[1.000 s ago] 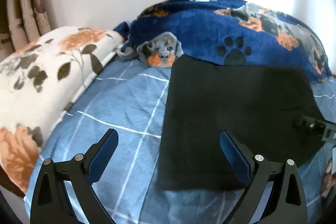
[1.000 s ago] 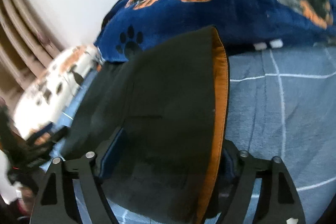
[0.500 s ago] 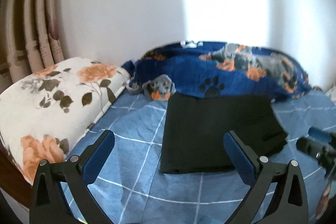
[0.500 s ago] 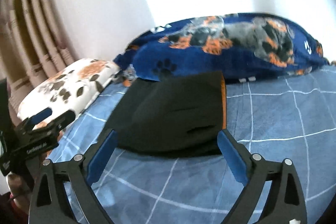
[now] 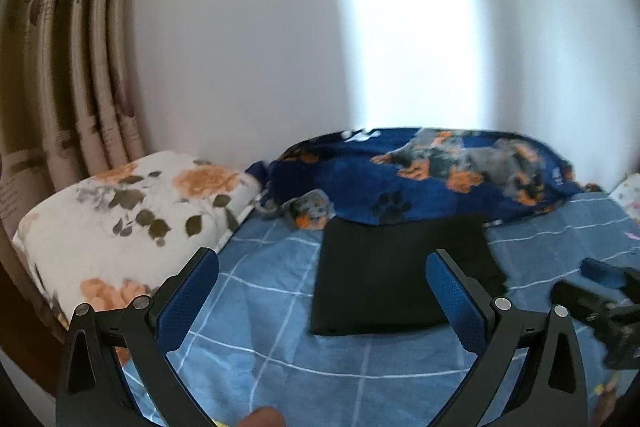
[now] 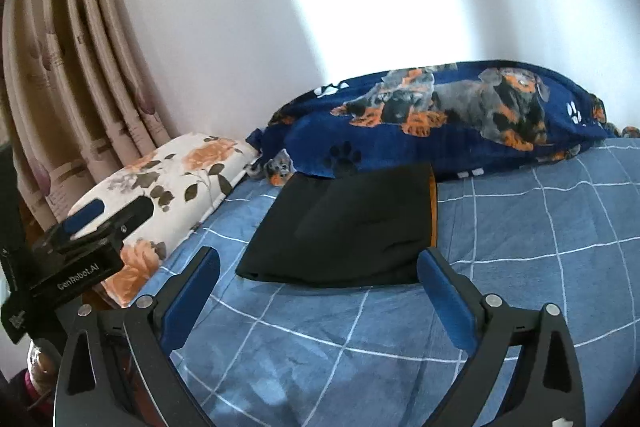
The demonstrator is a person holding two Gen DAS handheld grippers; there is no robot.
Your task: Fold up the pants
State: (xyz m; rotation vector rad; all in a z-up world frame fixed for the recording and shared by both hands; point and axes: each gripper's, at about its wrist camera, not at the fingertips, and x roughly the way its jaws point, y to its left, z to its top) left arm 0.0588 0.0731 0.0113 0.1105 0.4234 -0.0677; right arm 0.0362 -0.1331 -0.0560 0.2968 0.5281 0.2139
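Leaving folded pants on bed

Hovering clear, left hand-held gripper (image 5: 322, 283) gapes empty; right hand-held gripper (image 6: 318, 277) is opening, nothing between. Black fabric pants (image 6: 344, 227), folded into a compact rectangle, lie flat on blue checked bedsheet (image 6: 540, 227), touching the navy dog-print blanket (image 6: 440, 115); fold looks finished.

Home bedroom is being shown. A bed (image 6: 520, 267) is being covered by a blue checked sheet, with a floral pillow (image 6: 172, 187) and a dog-print fleece blanket (image 6: 440, 115) being kept along a plain white wall (image 6: 280, 7). Pleated patterned curtains (image 6: 60, 87) are being hung at the left.
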